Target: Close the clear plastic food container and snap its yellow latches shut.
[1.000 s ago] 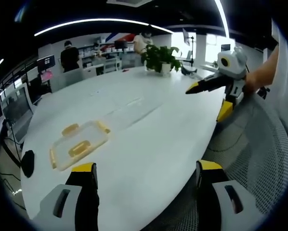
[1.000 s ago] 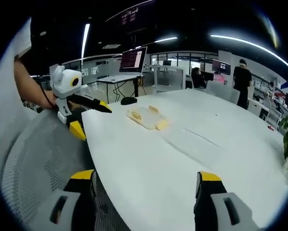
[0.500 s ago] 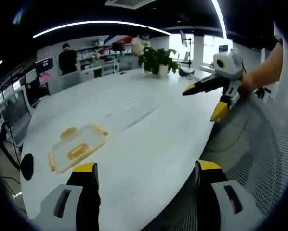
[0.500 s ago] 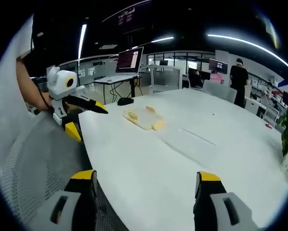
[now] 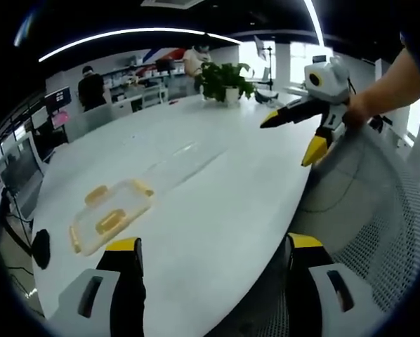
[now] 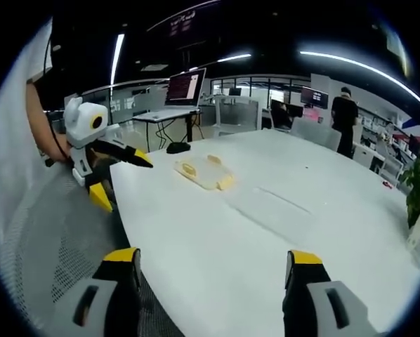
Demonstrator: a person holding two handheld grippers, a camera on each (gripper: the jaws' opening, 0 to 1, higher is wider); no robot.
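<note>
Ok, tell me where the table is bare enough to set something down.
The white table is mostly bare: a broad patch between the food container and the potted plant, and the near edge ahead of the left gripper. The far end by the plant, with small items, looks busier.

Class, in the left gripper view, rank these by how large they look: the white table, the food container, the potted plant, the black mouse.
1. white table
2. food container
3. potted plant, though it stands farther off, so its true size is unsure
4. black mouse
</note>
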